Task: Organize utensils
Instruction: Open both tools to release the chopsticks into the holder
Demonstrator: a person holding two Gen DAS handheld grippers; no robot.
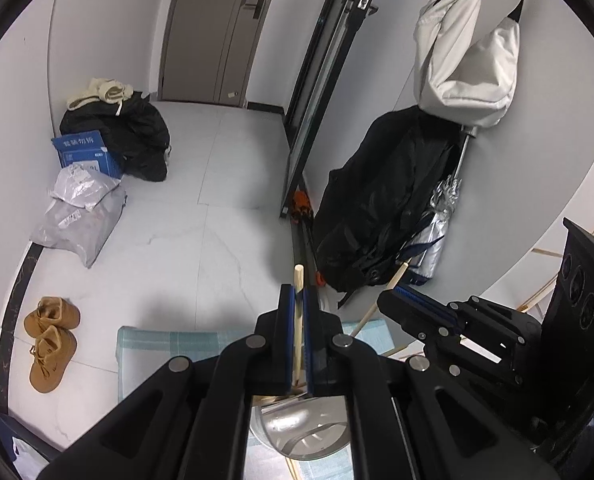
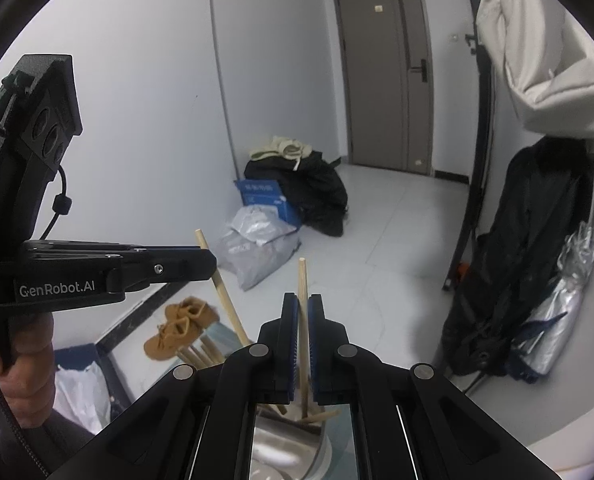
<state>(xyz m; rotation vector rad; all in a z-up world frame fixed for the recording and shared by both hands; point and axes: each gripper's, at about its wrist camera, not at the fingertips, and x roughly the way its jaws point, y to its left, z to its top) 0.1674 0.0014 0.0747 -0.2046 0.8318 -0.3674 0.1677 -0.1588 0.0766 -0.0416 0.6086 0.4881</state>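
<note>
My left gripper is shut on a wooden chopstick that stands nearly upright, its lower end in a shiny metal holder below the fingers. My right gripper is shut on another wooden chopstick, its lower end in the same metal holder. In the right wrist view the left gripper comes in from the left, gripping its tilted chopstick. In the left wrist view the right gripper sits at the right, holding its chopstick. More wooden sticks lean in the holder.
The holder stands on a light blue checked cloth. On the floor beyond lie tan shoes, grey plastic bags, a blue box and dark clothes. A black bag, a folded umbrella and a white bag hang at the right wall.
</note>
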